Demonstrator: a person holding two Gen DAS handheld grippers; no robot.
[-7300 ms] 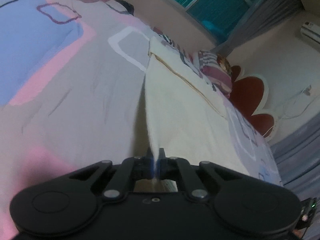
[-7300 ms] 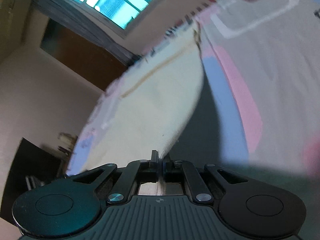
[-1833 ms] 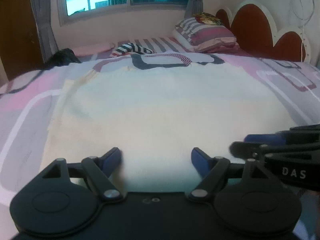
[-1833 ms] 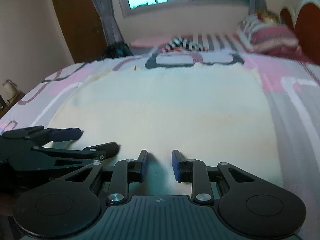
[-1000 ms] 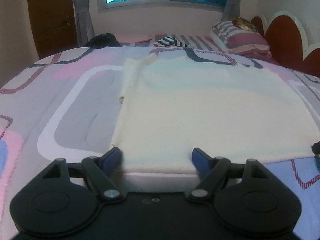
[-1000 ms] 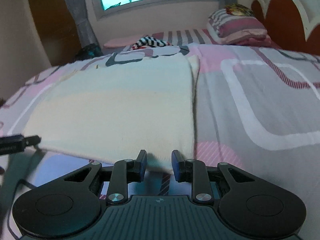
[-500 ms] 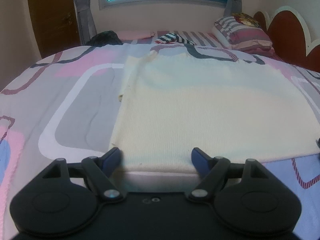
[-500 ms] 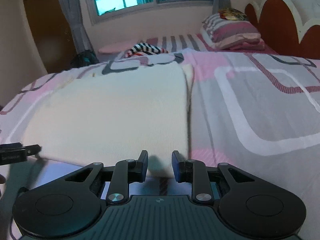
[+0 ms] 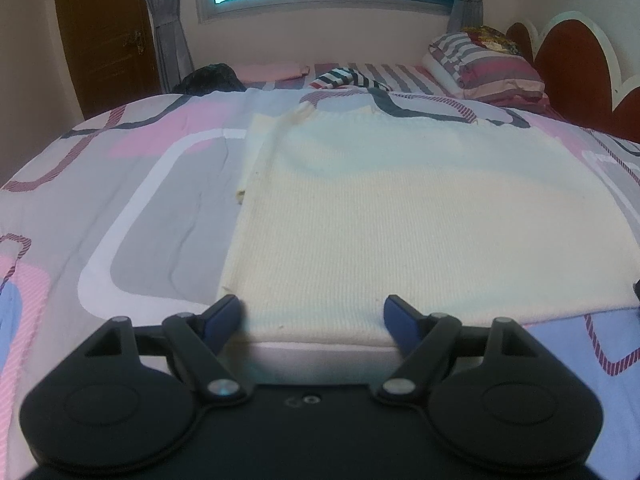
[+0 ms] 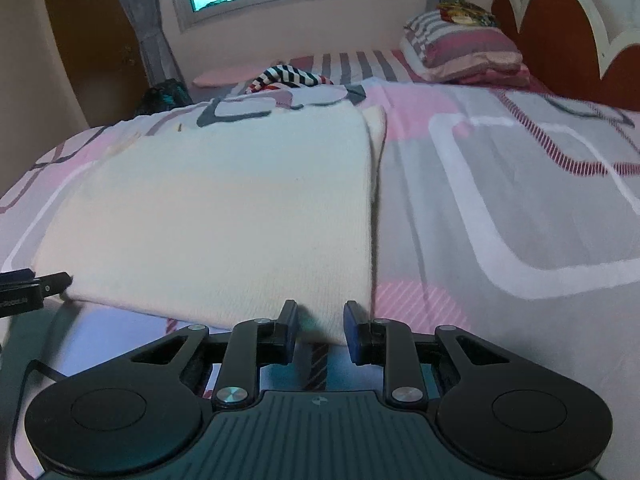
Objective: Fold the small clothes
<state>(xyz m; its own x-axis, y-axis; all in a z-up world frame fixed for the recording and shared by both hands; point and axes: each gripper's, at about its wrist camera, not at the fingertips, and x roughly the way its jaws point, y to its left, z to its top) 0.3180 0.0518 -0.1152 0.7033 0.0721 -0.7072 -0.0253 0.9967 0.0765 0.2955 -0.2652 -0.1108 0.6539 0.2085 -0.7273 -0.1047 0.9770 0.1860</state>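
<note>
Left wrist view: the black left gripper (image 9: 313, 316) stands wide apart at 6 o'clock, its blue pads astride the near-left corner of the cream knitted garment (image 9: 400, 216), flat on the pink-grey patterned bedspread (image 9: 132, 216).

Right wrist view: the right gripper (image 10: 320, 332) has a narrow gap, holding nothing, at the near-right corner of the garment (image 10: 224, 216); the left gripper's tip (image 10: 32, 284) shows at 9 o'clock.

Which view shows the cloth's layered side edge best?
The left wrist view: the cloth shows its left edge with a lower layer peeking out. The right wrist view shows the cloth and a similar strip along its right edge, but narrower.
</note>
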